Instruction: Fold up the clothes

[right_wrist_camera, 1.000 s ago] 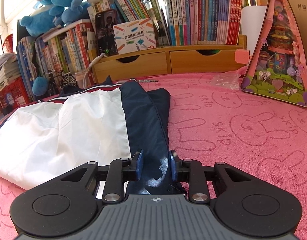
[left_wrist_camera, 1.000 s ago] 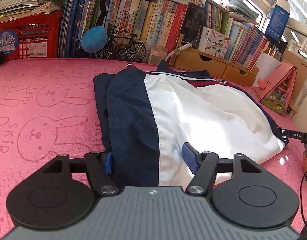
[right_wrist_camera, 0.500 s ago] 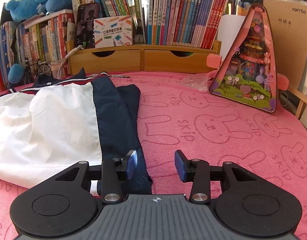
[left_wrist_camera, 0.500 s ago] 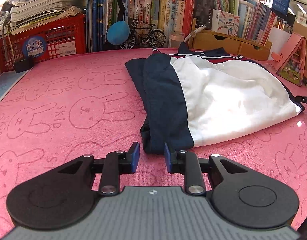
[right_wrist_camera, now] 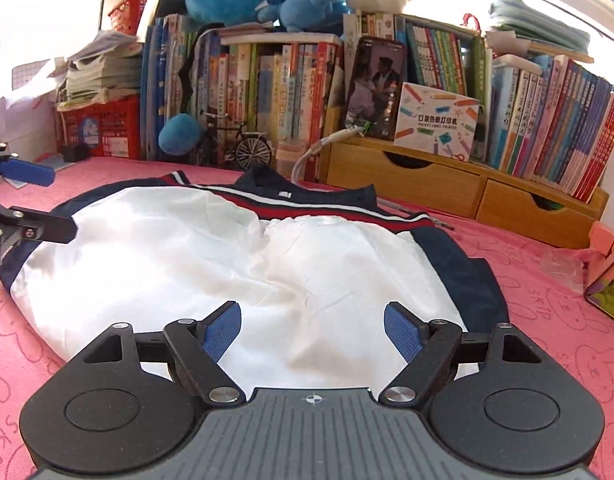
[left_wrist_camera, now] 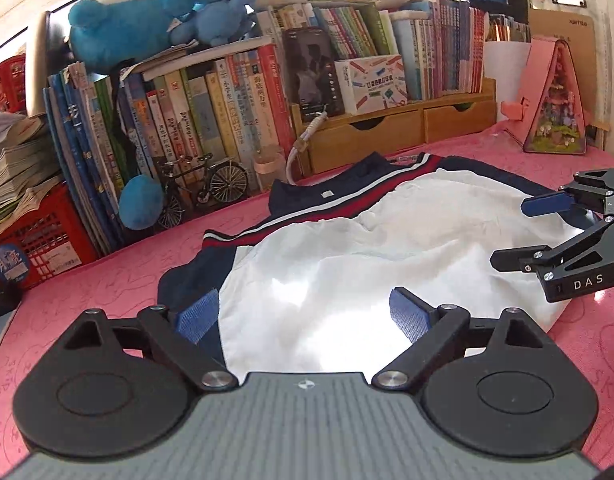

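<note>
A white jacket (left_wrist_camera: pixel 347 264) with navy sides and a red-and-white striped collar band lies flat on the pink rabbit-print cloth (left_wrist_camera: pixel 107 280). My left gripper (left_wrist_camera: pixel 303 314) hovers over its near left part, jaws opening wide. White cloth shows between the blue pads (left_wrist_camera: pixel 197 316), which do not press on it. My right gripper (right_wrist_camera: pixel 311 330) hovers over the jacket (right_wrist_camera: pixel 227 256) at its near right, jaws also opening, with nothing gripped. Each gripper appears in the other's view: the right gripper (left_wrist_camera: pixel 527 232) at the right edge, the left gripper (right_wrist_camera: pixel 39 200) at the left edge.
Rows of books (right_wrist_camera: pixel 267 80) and a wooden drawer shelf (right_wrist_camera: pixel 427 184) line the back. A red basket (left_wrist_camera: pixel 31 248), a model bicycle (left_wrist_camera: pixel 203 184) and blue plush toys (left_wrist_camera: pixel 139 16) stand at the back left. A pink triangular toy house (left_wrist_camera: pixel 555 100) stands at the right.
The right gripper let go of the navy right edge and the left drew off the left edge. Both jaws widened, and both views swung toward the jacket's white middle.
</note>
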